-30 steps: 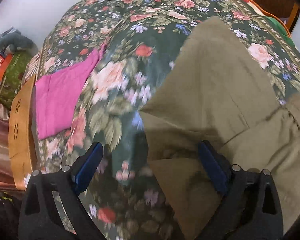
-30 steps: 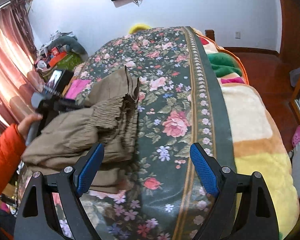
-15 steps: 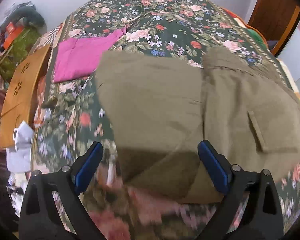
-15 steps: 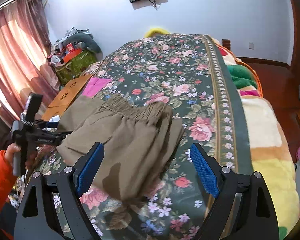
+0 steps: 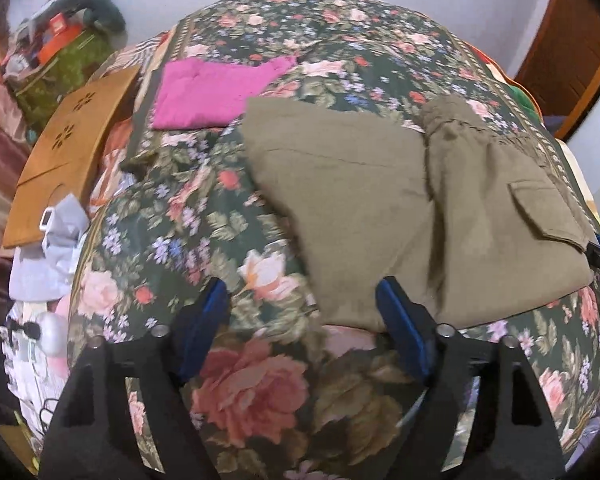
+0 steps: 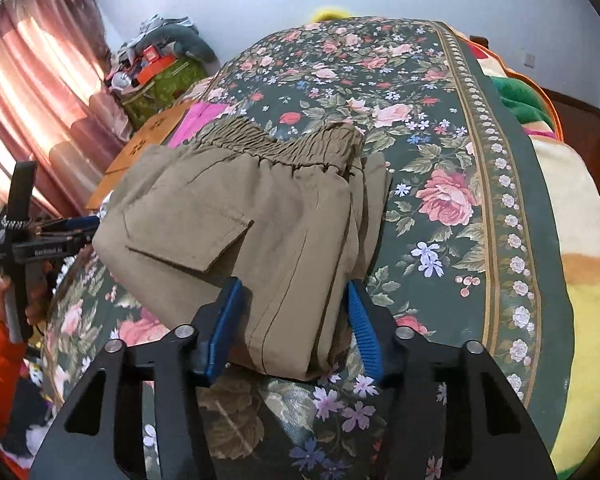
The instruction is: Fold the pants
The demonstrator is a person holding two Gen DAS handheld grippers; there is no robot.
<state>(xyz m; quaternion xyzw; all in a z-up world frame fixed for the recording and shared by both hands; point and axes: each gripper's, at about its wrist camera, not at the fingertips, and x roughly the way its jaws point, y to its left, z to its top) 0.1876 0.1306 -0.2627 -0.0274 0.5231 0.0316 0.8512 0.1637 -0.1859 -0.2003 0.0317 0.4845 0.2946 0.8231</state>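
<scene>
The olive pants (image 6: 236, 216) lie folded into a thick stack on the bed's floral cover (image 6: 440, 168), elastic waistband toward the far end and a flap pocket on top. The right tool (image 6: 294, 320) straddles the stack's near edge; its jaws are closing, with the fabric layers between the 2 blue pads, which do not clearly press yet. The left tool (image 5: 302, 328) hovers over the cover at the stack's near corner, jaws closing on nothing. A pink cloth (image 5: 216, 92) lies just beyond the pants.
</scene>
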